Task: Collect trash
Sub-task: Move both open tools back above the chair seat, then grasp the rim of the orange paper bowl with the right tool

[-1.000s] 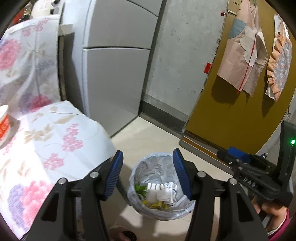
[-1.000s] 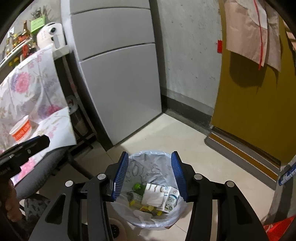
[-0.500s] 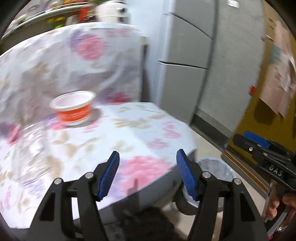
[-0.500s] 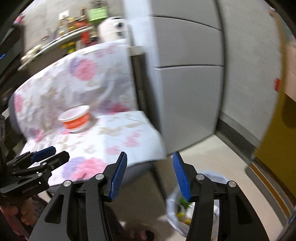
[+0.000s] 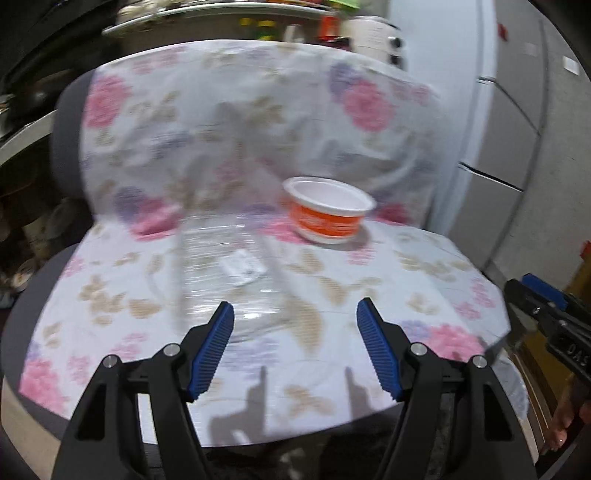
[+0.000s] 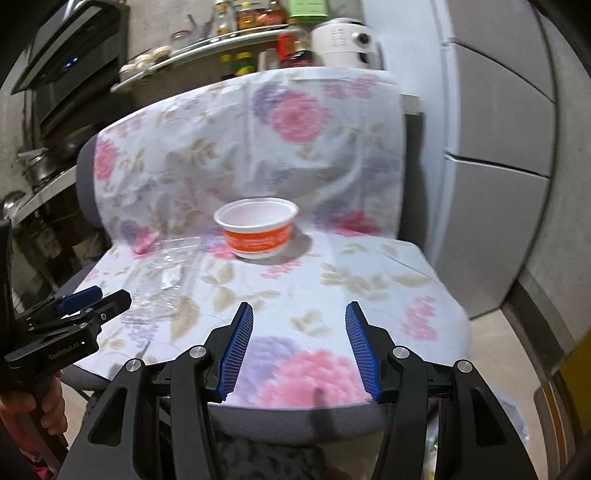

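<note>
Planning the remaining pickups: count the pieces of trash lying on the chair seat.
2. An orange-and-white bowl stands at the back of the seat by the backrest; a clear plastic wrapper lies flat left of it. More may be hidden.

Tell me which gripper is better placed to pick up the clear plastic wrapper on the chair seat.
Left. The left gripper is open and hangs just before the clear plastic wrapper. The right gripper, also open, points toward the orange cup instead.

A floral sheet (image 6: 295, 155) drapes a grey chair (image 6: 86, 162); a grey refrigerator (image 6: 491, 122) stands just beside; behind, a shelf (image 6: 207, 40) holds bottles (image 6: 245, 18).
</note>
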